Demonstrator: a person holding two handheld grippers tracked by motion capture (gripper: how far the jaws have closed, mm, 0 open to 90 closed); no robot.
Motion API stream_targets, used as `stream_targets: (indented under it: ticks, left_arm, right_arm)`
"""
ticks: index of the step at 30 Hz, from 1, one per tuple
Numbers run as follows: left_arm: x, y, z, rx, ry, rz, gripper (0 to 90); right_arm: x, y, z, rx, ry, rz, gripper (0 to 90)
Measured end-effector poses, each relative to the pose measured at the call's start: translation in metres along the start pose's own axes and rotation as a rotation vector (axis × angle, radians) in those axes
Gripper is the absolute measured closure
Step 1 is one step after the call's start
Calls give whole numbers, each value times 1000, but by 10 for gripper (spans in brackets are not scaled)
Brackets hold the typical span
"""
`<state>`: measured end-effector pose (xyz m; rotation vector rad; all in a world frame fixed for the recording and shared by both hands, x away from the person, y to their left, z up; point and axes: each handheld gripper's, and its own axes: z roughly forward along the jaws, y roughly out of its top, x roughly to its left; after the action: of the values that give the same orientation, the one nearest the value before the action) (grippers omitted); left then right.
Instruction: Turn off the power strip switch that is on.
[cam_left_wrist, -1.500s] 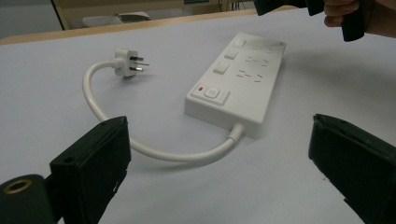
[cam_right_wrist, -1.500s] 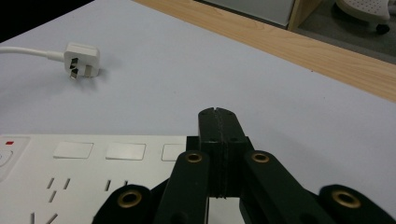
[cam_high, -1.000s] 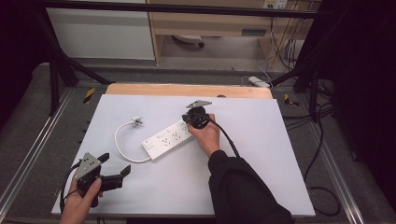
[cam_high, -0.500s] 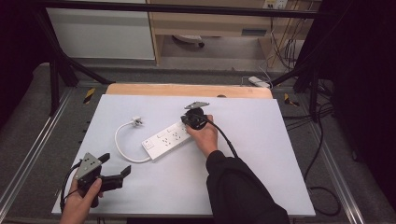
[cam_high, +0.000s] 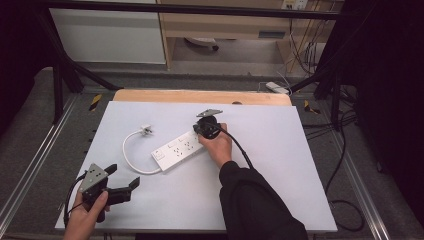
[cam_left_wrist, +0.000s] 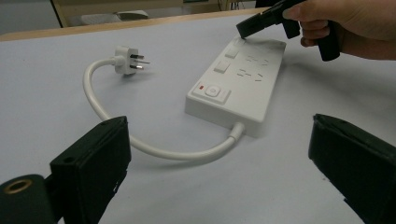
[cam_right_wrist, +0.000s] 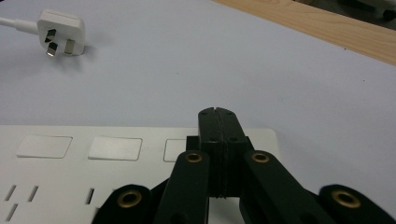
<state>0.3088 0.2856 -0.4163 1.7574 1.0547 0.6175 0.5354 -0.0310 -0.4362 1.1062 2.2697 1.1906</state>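
White pwr strip (cam_high: 179, 150) flat, unplugged

no legible text, labels or signs

I count one white power strip (cam_high: 178, 152) on the table (cam_high: 300, 165), with one cord (cam_high: 131, 161) ending in one plug (cam_high: 146, 130). On the strip's top I make out three square switches in a row and one round button by a small red light. I have two grippers: the left gripper (cam_high: 126, 178) and the right gripper (cam_high: 199, 131).
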Motion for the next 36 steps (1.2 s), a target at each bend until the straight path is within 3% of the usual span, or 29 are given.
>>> stream_targets:
  ticks: [36]
  left_arm:
    - [0,0,0,1,-1,-1,58]
  right_arm:
    - [2,-4,1,-10,-22,-38,900]
